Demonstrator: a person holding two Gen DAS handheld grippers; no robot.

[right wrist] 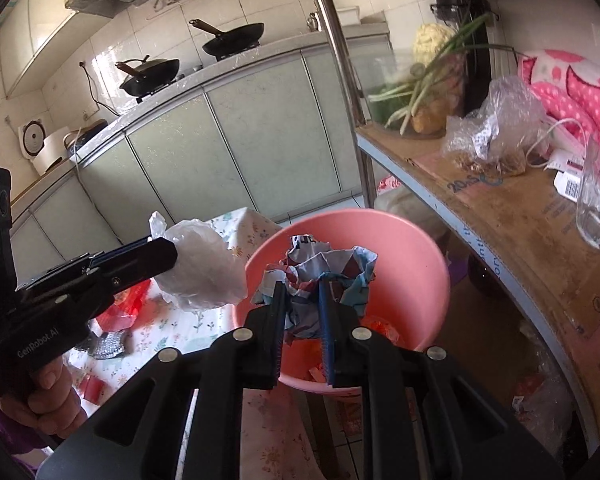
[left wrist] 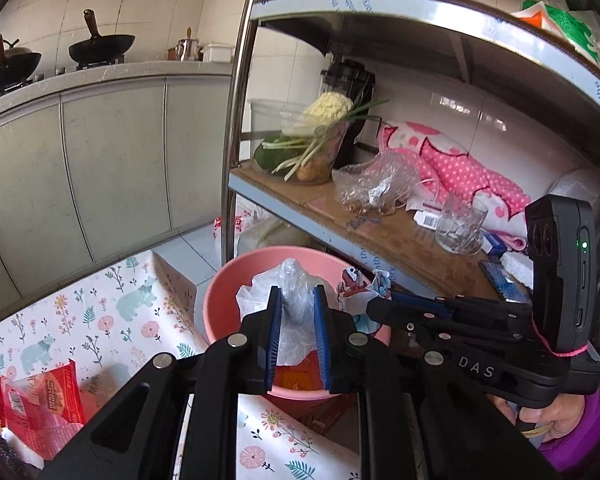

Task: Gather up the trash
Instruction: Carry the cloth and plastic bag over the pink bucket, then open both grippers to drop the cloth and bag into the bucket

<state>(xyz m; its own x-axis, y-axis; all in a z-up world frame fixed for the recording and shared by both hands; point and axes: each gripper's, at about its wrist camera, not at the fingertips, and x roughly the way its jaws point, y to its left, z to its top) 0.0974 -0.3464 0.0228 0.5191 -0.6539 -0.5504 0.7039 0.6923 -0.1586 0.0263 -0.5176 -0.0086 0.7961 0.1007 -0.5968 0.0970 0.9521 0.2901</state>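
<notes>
A pink plastic basin [left wrist: 220,300] [right wrist: 428,264] stands beside the flowered table, with red-orange scraps at its bottom. My left gripper [left wrist: 297,300] is shut on a crumpled clear plastic bag [left wrist: 296,280] [right wrist: 204,268], held above the basin's rim. My right gripper [right wrist: 302,286] is shut on a wad of crumpled printed paper [right wrist: 324,268] [left wrist: 360,284], held over the basin's inside. In the left wrist view the right gripper [left wrist: 380,300] comes in from the right, held by a hand in a purple sleeve.
A red snack wrapper [left wrist: 40,400] lies on the flowered tablecloth [left wrist: 100,320]; red scraps [right wrist: 128,304] and a metal scourer [right wrist: 108,346] lie there too. A steel shelf [left wrist: 340,220] to the right holds vegetables, a plastic bag [left wrist: 376,184], a glass [left wrist: 460,224] and pink cloth. Cabinets stand behind.
</notes>
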